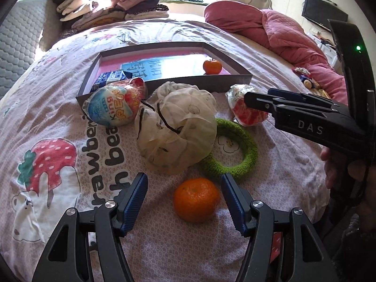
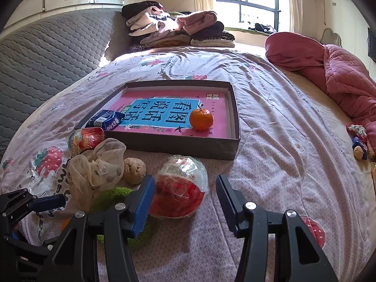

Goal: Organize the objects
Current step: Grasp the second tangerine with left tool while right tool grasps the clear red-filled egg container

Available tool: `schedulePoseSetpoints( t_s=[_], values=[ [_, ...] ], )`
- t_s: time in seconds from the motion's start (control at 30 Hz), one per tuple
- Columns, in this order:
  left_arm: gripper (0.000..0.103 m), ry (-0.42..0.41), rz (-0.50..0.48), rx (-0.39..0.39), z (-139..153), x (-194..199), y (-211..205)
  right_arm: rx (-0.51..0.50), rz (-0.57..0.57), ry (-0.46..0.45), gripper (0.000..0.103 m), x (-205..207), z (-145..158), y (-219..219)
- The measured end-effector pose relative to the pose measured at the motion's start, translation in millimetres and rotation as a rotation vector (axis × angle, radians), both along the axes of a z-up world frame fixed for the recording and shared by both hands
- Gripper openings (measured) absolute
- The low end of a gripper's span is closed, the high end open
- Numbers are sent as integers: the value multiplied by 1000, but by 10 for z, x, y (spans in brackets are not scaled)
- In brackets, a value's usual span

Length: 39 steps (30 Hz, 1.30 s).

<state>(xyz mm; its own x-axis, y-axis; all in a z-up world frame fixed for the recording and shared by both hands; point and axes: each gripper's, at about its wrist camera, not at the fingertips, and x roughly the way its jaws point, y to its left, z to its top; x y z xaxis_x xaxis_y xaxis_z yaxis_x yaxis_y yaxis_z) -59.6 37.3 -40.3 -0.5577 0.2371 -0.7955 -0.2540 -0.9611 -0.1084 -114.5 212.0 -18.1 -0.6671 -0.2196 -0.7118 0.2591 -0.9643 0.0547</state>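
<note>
Bed [image 1: 58,117], pink patterned cover with strawberry print; carries all items.

Shallow brown box [image 2: 164,144], open-topped, lying flat mid-bed. Low walls all round; the near wall faces both grippers. Holds a pink and blue book [image 2: 164,115] as its floor, a blue carton [image 2: 105,119] in the left corner as the right wrist view shows it, and one tangerine [image 2: 201,119] toward the right side. Bare book surface between carton and tangerine.

Loose group on the cover, in front of the box's near wall:
- Near tangerine [image 1: 196,199], alone on the cover, between the fingers of the left gripper [image 1: 184,202]. Jaws released, pads apart from the fruit on both sides.
- Wrapped egg-shaped sweet, red and white [image 2: 181,188], just ahead of the right gripper [image 2: 185,202]. Jaws released; the blue left pad lies close beside the wrapper, whether touching I cannot tell; the right pad stands clear.
- Second wrapped egg, blue and pink [image 1: 117,108], resting against the box's near left corner.
- Cream mesh bag [image 1: 176,129], crumpled, mid-group, overlapping the green ring [image 1: 235,155].
- Walnut-like brown lump [image 2: 134,170], beside the bag, seen only from the right wrist.

Open room: bare cover right of the box and right of the red egg, up to the pink quilt [image 2: 340,75]. Folded clothes [image 2: 176,30] stacked at the far edge.
</note>
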Motion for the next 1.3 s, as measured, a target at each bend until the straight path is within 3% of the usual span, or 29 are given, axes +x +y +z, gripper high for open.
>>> schedulePoseSetpoints(
  t_s=[0.5,0.83,1.3],
  values=[
    [66,-27,5,-28,-141,-27,29,-27,-10,-19,56,-93,-96,-65],
    [60,-27,-5,-10,-156,-23,34,-64,-19,-41,56,-141,-167,-88],
    [42,-33,-33,28,-160,-19,63,-63,-7,-22,55,-110,-156,-110]
  ],
)
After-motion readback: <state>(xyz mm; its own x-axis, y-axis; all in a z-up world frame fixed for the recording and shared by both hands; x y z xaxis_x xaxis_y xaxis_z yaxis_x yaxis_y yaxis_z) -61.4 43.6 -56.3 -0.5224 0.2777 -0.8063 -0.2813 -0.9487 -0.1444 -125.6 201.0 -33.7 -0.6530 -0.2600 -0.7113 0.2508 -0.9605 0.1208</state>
